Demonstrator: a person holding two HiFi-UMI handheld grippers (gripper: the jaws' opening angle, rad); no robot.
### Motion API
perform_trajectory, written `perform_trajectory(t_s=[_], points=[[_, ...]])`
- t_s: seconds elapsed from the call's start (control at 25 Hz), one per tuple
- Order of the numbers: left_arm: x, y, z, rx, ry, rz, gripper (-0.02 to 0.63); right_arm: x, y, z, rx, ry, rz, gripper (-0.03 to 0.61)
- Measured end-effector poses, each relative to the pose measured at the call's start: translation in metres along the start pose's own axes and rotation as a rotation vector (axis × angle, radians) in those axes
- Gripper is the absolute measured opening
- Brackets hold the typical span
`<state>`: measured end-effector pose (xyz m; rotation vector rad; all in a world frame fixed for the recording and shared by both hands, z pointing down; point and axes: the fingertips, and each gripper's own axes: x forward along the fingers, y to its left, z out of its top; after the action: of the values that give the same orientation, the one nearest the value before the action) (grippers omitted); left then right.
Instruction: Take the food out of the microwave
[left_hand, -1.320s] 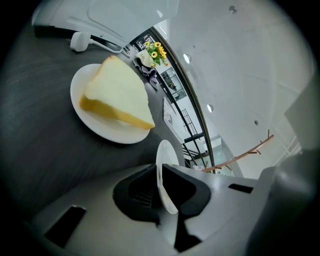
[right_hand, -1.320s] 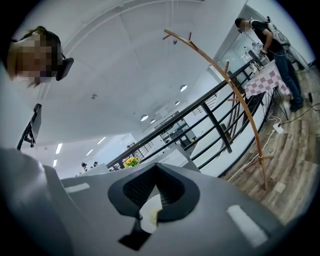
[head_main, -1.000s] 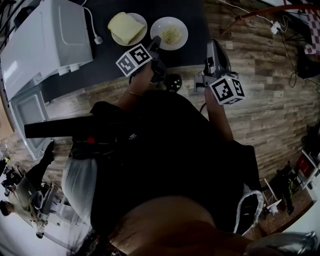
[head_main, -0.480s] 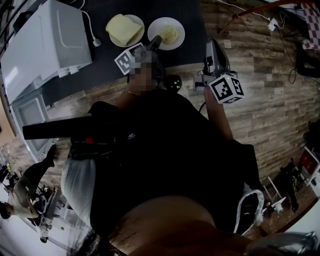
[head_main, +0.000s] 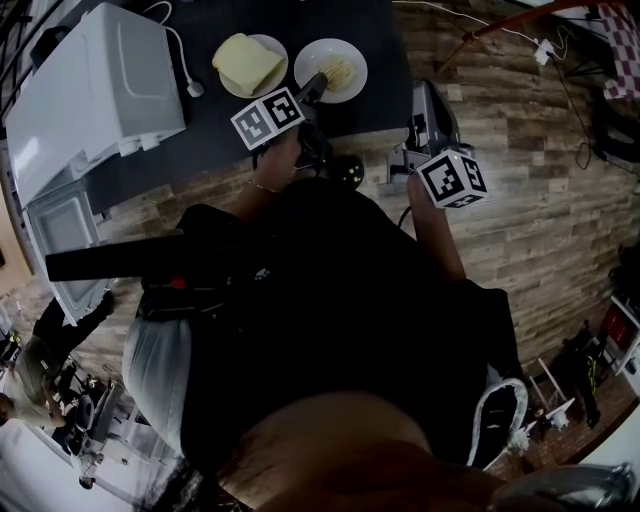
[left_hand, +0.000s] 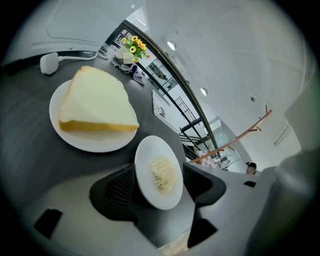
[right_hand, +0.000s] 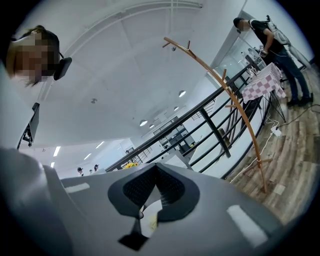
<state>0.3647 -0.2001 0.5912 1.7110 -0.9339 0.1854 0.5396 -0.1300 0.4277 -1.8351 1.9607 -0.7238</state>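
Two white plates stand on the dark table (head_main: 200, 135) to the right of the white microwave (head_main: 95, 85). One plate carries a yellow wedge of bread (left_hand: 97, 102) (head_main: 250, 60). The other, the small plate with pale shredded food (left_hand: 159, 172) (head_main: 332, 68), lies on the table between the jaws of my left gripper (left_hand: 159, 189) (head_main: 312, 88). Those jaws have just been opening and now stand wide, a pad at each side of the plate's rim without pressing on it. My right gripper (right_hand: 156, 187) (head_main: 430, 110) is shut and empty, off the table's right end, pointing level at the railings.
The microwave's door (head_main: 60, 235) hangs open below it at the left. A white plug with its cable (left_hand: 50, 62) lies beyond the bread plate. A curved wooden stand (right_hand: 235, 100) rises over the plank floor (head_main: 540, 200) to the right. People stand in the background.
The left gripper's marker cube has rolled slightly beside the small plate. Both plates and the right gripper stay where they were.
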Motion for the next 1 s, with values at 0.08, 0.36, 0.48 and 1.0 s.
perform_trajectory(t_s=[0.08,0.36,0.48,1.0], points=[[-0.001,-0.001,0.001,0.015,0.001,0.002,0.293,0.0,0.0,0.001,-0.001,-0.001,0.002,0.002],[-0.006,-0.001,0.0,0.053,0.004,0.013,0.304,0.001,0.003,0.0,-0.002,0.005,0.016,0.002],[-0.01,-0.005,0.005,0.076,-0.019,0.015,0.303,0.003,0.005,-0.001,-0.002,0.009,0.026,0.002],[-0.039,-0.039,0.03,0.193,-0.145,-0.079,0.286,0.013,0.021,-0.007,-0.025,0.036,0.093,0.002]])
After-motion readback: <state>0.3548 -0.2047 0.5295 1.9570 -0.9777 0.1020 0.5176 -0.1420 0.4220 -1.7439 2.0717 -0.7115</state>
